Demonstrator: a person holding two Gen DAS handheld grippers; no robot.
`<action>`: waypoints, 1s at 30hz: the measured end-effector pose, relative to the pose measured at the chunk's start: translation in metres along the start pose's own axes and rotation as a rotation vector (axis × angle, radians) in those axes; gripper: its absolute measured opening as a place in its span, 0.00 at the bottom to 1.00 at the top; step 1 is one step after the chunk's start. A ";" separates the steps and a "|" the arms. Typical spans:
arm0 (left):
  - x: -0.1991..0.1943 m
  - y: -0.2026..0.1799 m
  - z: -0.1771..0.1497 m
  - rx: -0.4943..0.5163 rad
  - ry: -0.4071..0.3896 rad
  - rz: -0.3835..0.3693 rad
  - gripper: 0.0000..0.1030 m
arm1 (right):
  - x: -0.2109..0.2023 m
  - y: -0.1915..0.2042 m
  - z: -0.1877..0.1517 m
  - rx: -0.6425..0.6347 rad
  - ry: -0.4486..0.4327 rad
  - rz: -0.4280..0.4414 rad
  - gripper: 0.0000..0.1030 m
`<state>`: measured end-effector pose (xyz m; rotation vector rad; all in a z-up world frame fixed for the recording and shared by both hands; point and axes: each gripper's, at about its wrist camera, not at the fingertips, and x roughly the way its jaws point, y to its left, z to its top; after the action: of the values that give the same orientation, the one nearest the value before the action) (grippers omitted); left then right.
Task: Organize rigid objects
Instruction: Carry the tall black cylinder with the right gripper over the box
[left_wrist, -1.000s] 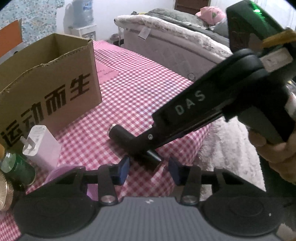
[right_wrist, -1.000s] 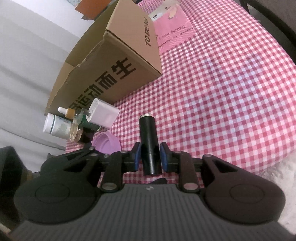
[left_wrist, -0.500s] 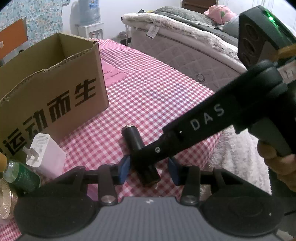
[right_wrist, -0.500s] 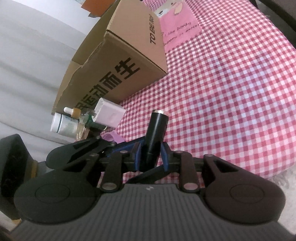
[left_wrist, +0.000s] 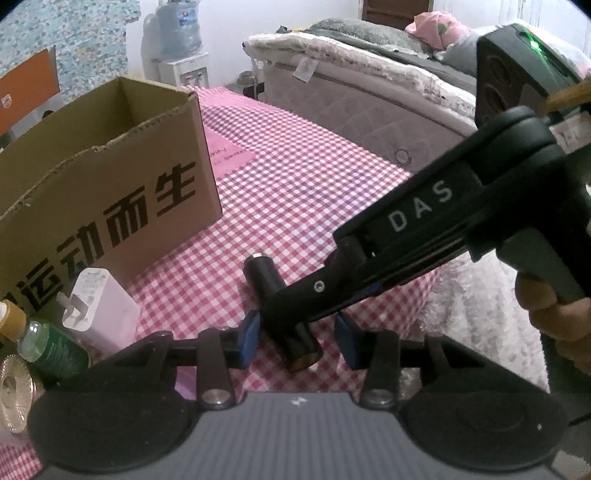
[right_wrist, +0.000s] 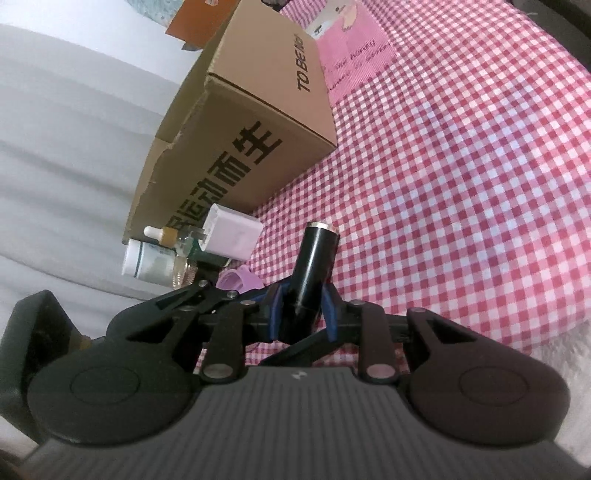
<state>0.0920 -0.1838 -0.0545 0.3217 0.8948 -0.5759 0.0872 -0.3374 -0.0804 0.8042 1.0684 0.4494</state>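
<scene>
My right gripper (right_wrist: 302, 308) is shut on a black cylinder (right_wrist: 313, 273) with a metal tip and holds it above the pink checked tablecloth. In the left wrist view the same cylinder (left_wrist: 275, 291) lies between the blue pads of my open left gripper (left_wrist: 295, 341), with the right gripper (left_wrist: 291, 312) reaching in from the right. An open cardboard box (left_wrist: 99, 192) with black Chinese characters stands at the left; it also shows in the right wrist view (right_wrist: 251, 122).
A white charger plug (left_wrist: 99, 314), a green bottle (left_wrist: 51, 350) and a dropper bottle (left_wrist: 9, 323) crowd the box's near corner. A purple item (right_wrist: 236, 282) lies near them. A bed (left_wrist: 369, 85) stands beyond the table's right edge.
The right gripper has lifted and tilted the black cylinder, bringing its rear end between the left gripper's open pads. The left gripper stays open.
</scene>
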 end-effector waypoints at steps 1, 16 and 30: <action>-0.002 0.000 0.000 0.000 -0.006 0.000 0.44 | -0.002 0.001 0.000 -0.001 -0.005 0.002 0.23; -0.065 0.008 0.011 0.006 -0.174 0.042 0.44 | -0.035 0.063 0.003 -0.113 -0.105 0.022 0.23; -0.142 0.067 0.033 -0.069 -0.316 0.217 0.44 | -0.022 0.171 0.048 -0.334 -0.145 0.151 0.23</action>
<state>0.0834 -0.0988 0.0808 0.2526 0.5649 -0.3798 0.1290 -0.2600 0.0758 0.6112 0.7741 0.6680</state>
